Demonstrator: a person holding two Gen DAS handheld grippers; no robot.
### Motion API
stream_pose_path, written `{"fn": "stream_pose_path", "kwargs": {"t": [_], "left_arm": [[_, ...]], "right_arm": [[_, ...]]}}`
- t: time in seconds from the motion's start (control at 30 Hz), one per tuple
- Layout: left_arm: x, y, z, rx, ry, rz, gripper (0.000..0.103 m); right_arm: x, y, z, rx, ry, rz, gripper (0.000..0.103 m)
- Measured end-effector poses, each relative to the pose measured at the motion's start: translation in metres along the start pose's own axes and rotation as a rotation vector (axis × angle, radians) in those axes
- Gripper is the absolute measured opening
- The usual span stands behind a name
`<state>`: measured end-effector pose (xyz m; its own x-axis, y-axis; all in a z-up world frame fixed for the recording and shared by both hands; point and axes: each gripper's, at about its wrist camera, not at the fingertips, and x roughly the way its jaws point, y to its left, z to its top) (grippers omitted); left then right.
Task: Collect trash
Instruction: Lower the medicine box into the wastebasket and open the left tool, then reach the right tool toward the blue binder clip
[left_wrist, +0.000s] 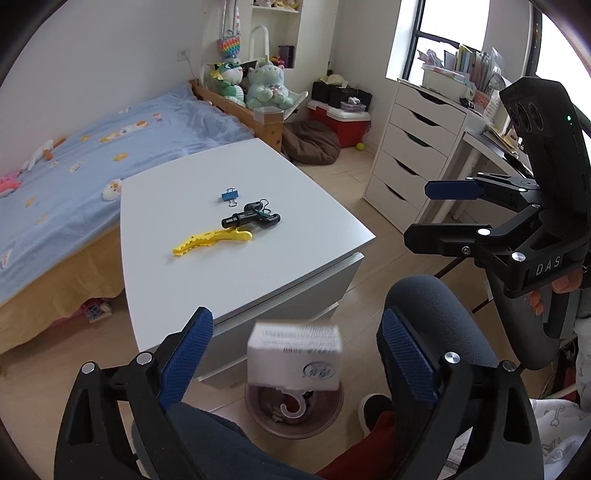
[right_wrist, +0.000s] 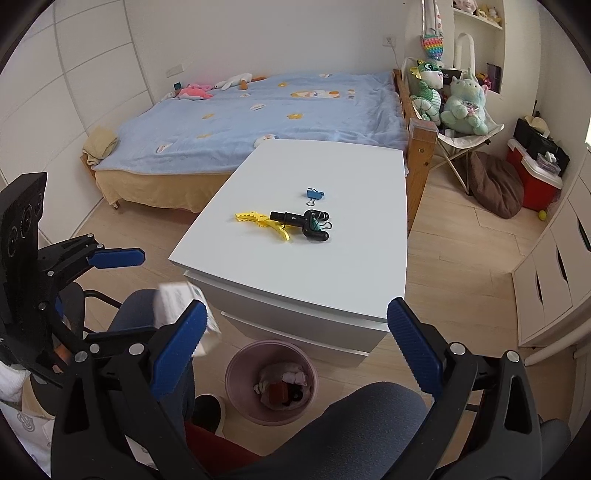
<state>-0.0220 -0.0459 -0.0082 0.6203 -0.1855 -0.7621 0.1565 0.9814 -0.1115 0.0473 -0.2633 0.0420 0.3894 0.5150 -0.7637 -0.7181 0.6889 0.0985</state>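
While the left gripper (left_wrist: 295, 354) stands with its jaws wide apart, the small white carton (left_wrist: 295, 356) hangs blurred between them, touching neither blue pad and evidently falling toward the pink wastebasket (left_wrist: 332, 417) on the floor directly beneath. The step in hand is therefore judged to be the release of one piece of trash. The right gripper (right_wrist: 295, 347), jaws likewise spread and empty, hovers beside the white table (right_wrist: 280, 258). Left on the tabletop are a blue binder clip (right_wrist: 314, 194), a yellow hair clip (right_wrist: 264, 223) and a black Y-shaped tool (right_wrist: 303, 224), the last two touching. The next move probably calls for reaching back over the table edge and choosing which of these counts as trash.
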Motion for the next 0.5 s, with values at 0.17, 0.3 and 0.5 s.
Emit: {"fn": "stream_pose_path", "kwargs": {"t": [0.17, 0.3, 0.5], "left_arm": [[0.002, 0.004, 0.0, -0.017, 0.0, 0.02, 0.094], [0.002, 0.009, 0.0, -0.031, 0.001, 0.038, 0.095], [0.003, 0.014, -0.001, -0.05, 0.0, 0.047, 0.095]], "right_arm": [[0.001, 0.0, -0.001, 0.0, 0.004, 0.002, 0.096], [0.002, 0.0, -0.002, 0.002, 0.008, 0.002, 0.096], [0.005, 0.003, -0.002, -0.001, 0.016, 0.005, 0.096]]}}
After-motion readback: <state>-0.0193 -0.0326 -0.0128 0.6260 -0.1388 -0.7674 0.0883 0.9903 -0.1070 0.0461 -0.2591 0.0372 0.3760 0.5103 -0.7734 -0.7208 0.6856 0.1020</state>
